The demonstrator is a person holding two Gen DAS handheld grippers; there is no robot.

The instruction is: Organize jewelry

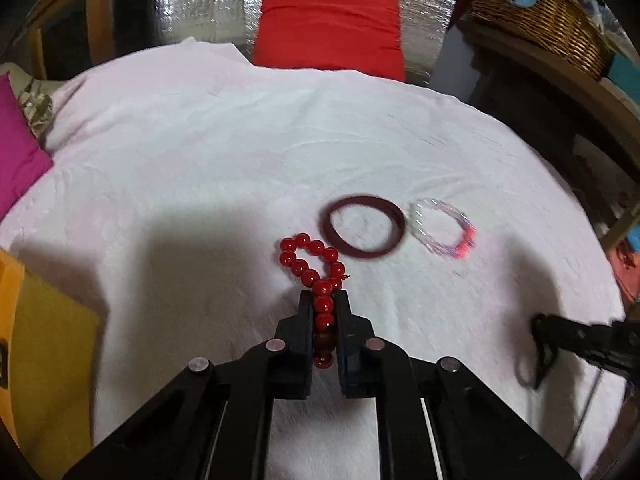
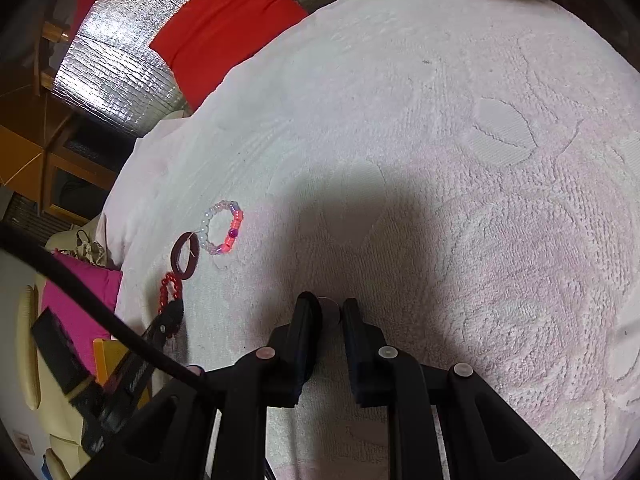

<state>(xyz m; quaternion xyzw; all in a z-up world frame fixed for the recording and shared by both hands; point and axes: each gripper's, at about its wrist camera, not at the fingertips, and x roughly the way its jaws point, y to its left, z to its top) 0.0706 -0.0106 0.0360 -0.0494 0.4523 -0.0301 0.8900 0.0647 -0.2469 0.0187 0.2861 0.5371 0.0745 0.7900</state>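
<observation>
My left gripper point(image 1: 324, 300) is shut on a red bead bracelet point(image 1: 304, 258). Several of its beads are pinched between the pads, and the rest loops forward on the white towel point(image 1: 200, 140). Just beyond lie a maroon bangle point(image 1: 326, 224) and a clear and pink bead bracelet point(image 1: 466, 240), side by side. In the right wrist view the same three pieces, red beads point(image 2: 168, 292), bangle point(image 2: 174, 258) and bead bracelet point(image 2: 236, 224), lie at the left beside the left gripper point(image 2: 172, 312). My right gripper point(image 2: 330, 308) hovers low over bare towel, jaws nearly together on something small. From the left it point(image 1: 538, 330) shows a blurred dark loop point(image 1: 528, 368) hanging below.
A red cushion point(image 1: 328, 24) leans on a foil-covered wall behind the towel. A magenta cushion point(image 1: 16, 152) and a yellow sheet point(image 1: 40, 340) lie at the left edge. A wicker basket point(image 1: 532, 12) stands on wooden furniture at the right.
</observation>
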